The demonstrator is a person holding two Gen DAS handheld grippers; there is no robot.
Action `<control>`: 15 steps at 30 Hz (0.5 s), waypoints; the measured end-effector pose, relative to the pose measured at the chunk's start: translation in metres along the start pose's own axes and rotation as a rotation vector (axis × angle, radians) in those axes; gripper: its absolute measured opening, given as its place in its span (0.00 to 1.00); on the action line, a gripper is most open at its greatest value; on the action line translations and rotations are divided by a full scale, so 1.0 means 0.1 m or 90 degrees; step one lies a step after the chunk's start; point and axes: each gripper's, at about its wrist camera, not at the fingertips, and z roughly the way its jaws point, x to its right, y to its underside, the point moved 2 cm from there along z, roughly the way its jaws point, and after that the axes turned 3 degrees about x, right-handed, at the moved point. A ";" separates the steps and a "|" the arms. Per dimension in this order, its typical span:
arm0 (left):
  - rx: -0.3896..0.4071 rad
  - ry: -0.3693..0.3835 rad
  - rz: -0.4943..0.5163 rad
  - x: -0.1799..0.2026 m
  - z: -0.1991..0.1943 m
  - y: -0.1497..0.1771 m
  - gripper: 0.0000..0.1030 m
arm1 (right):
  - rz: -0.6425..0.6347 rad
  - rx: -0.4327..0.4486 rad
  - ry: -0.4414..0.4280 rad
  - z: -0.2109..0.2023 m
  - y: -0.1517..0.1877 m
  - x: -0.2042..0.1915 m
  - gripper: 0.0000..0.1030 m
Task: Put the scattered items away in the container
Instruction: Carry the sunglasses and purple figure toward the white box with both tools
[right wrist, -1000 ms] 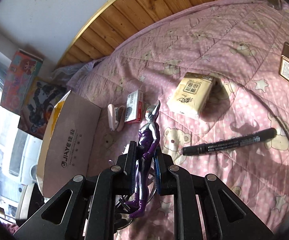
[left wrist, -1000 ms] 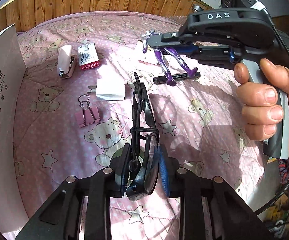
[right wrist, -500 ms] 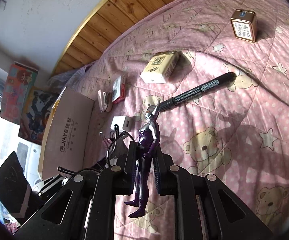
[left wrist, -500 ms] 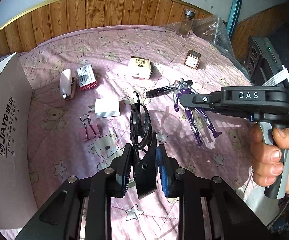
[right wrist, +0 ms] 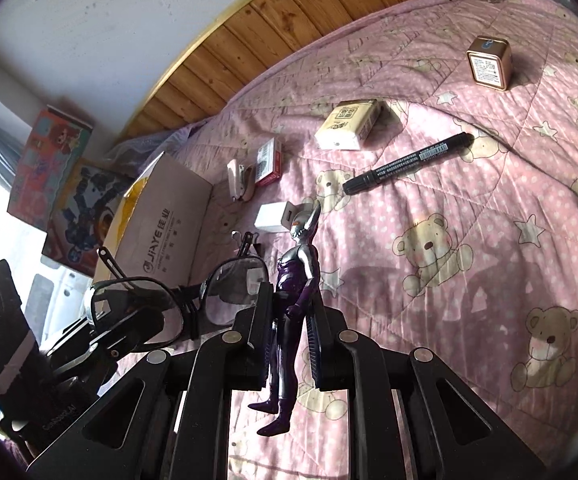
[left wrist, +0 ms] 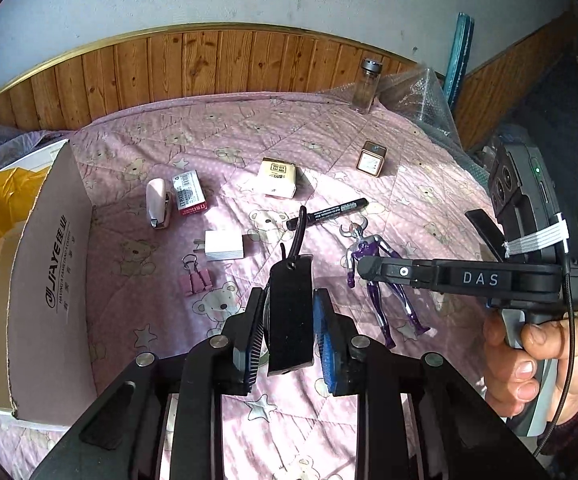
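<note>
One pink bear-print quilt carries everything. One open cardboard box, the container, stands at the quilt's left edge.

Lying loose on the quilt, placed from the box:
- one tissue pack, well to its right
- one white charger, near, to its right
- one black marker, right of the charger
- one copper tin, beyond the marker
- one pink stapler and one staple box, side by side near the box's far corner
- one pink binder clip, nearest the box

One glass bottle stands at the quilt's far edge.

The left gripper pinches one pair of black glasses, held above the quilt. The right gripper pinches one purple figure at the waist, also above the quilt, right of the box.

Against the earlier frames: the left camera view has widened, taking in the bottle and tin; the figure has gone from beside the marker to nearer the camera.
</note>
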 end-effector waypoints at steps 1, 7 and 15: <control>0.005 -0.002 -0.002 0.01 -0.04 0.00 0.25 | -0.004 0.002 0.001 -0.03 0.02 -0.03 0.16; 0.030 -0.003 -0.014 0.01 -0.23 0.00 0.25 | -0.023 0.009 0.003 -0.17 0.12 -0.18 0.16; 0.062 -0.005 -0.033 -0.04 -0.51 0.03 0.25 | -0.057 0.014 0.003 -0.31 0.26 -0.46 0.16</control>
